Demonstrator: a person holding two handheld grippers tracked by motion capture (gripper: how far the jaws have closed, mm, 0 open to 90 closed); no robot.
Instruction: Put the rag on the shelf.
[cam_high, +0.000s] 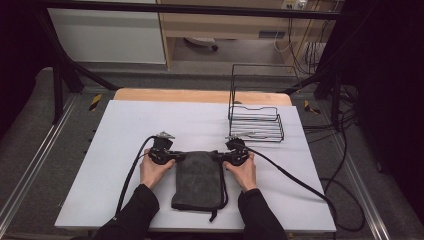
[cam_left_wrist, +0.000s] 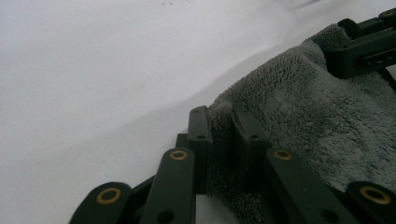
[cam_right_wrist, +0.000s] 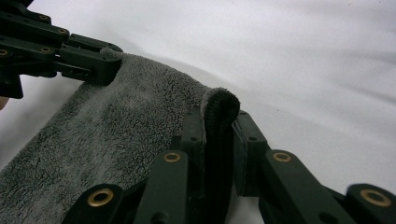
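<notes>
A grey fleece pouch (cam_high: 198, 180) with a black drawstring lies flat on the white table (cam_high: 125, 130), its far edge held at both corners. My left gripper (cam_high: 176, 156) is shut on its far left corner; the grey fleece (cam_left_wrist: 299, 116) sits pinched between the jaws of the left gripper (cam_left_wrist: 223, 119). My right gripper (cam_high: 220, 156) is shut on the far right corner, where a black-edged fold (cam_right_wrist: 219, 105) of the pouch (cam_right_wrist: 107, 126) stands up between the jaws of the right gripper (cam_right_wrist: 219, 123). Each gripper view shows the other gripper across the fleece.
A black wire basket (cam_high: 255, 120) with a tall back frame stands at the far right of the table. Cables (cam_high: 300, 182) trail from both grippers toward the near edge. The wooden table edge (cam_high: 200, 95) runs along the back.
</notes>
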